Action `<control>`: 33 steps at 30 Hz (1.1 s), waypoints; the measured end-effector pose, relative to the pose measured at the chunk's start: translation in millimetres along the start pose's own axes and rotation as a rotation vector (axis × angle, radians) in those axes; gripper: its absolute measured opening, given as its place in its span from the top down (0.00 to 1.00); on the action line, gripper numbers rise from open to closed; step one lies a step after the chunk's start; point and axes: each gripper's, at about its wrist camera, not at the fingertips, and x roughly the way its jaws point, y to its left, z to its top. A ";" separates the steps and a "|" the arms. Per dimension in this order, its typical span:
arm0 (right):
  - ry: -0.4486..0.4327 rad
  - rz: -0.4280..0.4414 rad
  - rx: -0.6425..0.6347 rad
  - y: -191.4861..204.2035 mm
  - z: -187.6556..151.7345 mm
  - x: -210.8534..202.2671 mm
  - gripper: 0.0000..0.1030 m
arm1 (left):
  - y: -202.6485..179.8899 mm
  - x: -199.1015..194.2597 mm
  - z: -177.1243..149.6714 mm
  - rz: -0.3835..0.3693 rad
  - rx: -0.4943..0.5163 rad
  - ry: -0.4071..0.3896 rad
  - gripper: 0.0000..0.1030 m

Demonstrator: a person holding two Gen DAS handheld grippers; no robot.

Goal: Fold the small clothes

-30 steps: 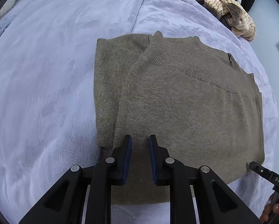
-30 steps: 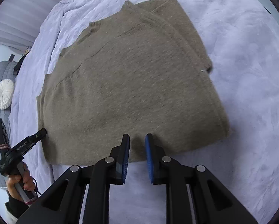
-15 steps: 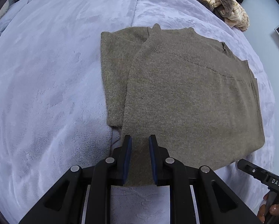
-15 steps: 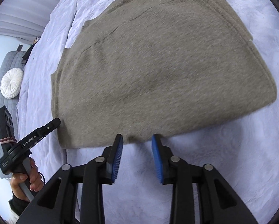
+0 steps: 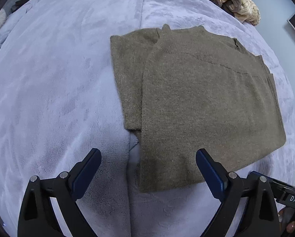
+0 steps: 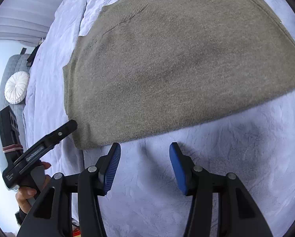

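Folded sweater [image 5: 202, 106] flat on blanket [image 5: 58, 79], left gripper [image 5: 147, 164] opening wide over its hem, right gripper [image 6: 144, 162] opening, nothing gripped

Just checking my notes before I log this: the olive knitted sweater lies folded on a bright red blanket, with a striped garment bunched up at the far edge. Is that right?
Not quite: the blanket is pale lavender-blue, not bright red. The left wrist view shows it clearly. The rest holds: the olive knitted sweater lies folded on it, with a striped garment bunched up at the far edge.
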 end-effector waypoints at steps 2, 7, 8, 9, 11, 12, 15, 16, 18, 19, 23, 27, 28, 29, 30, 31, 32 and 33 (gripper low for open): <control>0.003 0.000 0.015 0.2 -1.6 2.8 0.44 | 1.0 1.7 0.5 0.006 0.003 0.006 0.06; 0.014 0.036 0.047 2.5 -3.8 9.5 0.29 | 3.9 9.2 1.0 0.033 0.013 0.012 0.05; 0.018 0.052 0.052 2.7 -4.5 11.0 0.25 | 4.3 10.7 1.2 0.043 0.013 0.012 0.05; 0.022 0.067 0.057 3.6 -4.2 13.2 0.21 | 4.7 12.7 1.6 0.049 0.011 0.015 0.05; 0.038 0.091 0.058 5.6 -2.3 19.3 0.21 | 7.8 16.4 2.8 0.054 -0.006 0.027 0.05; 0.047 0.098 0.057 6.9 -1.2 22.6 0.21 | 9.2 18.0 3.4 0.052 -0.015 0.032 0.05; 0.063 0.119 0.065 10.7 3.2 31.0 0.21 | 14.2 22.6 5.6 0.057 -0.034 0.053 0.05; 0.067 0.132 0.074 11.7 4.7 32.9 0.21 | 14.9 24.4 6.9 0.056 -0.035 0.059 0.05; 0.071 0.161 0.090 12.7 6.5 35.6 0.21 | 16.2 26.5 8.3 0.058 -0.040 0.066 0.05; 0.074 0.173 0.094 13.8 7.8 37.7 0.21 | 16.8 26.9 8.9 0.056 -0.045 0.068 0.05; 0.090 0.194 0.108 15.5 11.3 46.7 0.21 | 23.1 29.2 9.9 0.019 -0.069 0.074 0.05; 0.098 0.249 0.150 14.2 13.5 56.6 0.21 | 41.7 26.2 13.6 -0.068 -0.151 0.051 0.05; 0.100 0.271 0.167 14.2 14.5 60.3 0.20 | 47.7 25.4 14.2 -0.092 -0.175 0.046 0.05; 0.100 0.287 0.177 13.3 14.3 61.9 0.20 | 52.8 25.2 14.7 -0.112 -0.193 0.043 0.05; 0.100 0.305 0.187 12.9 14.4 63.5 0.19 | 56.5 25.5 15.1 -0.125 -0.201 0.044 0.05; 0.098 0.326 0.198 14.5 15.5 66.4 0.19 | 58.5 25.5 16.3 -0.137 -0.204 0.044 0.05; 0.095 0.344 0.204 17.1 16.0 68.6 0.19 | 59.3 25.4 17.0 -0.145 -0.202 0.042 0.05; 0.090 0.366 0.211 19.1 17.1 70.8 0.19 | 57.8 24.6 17.3 -0.149 -0.199 0.039 0.05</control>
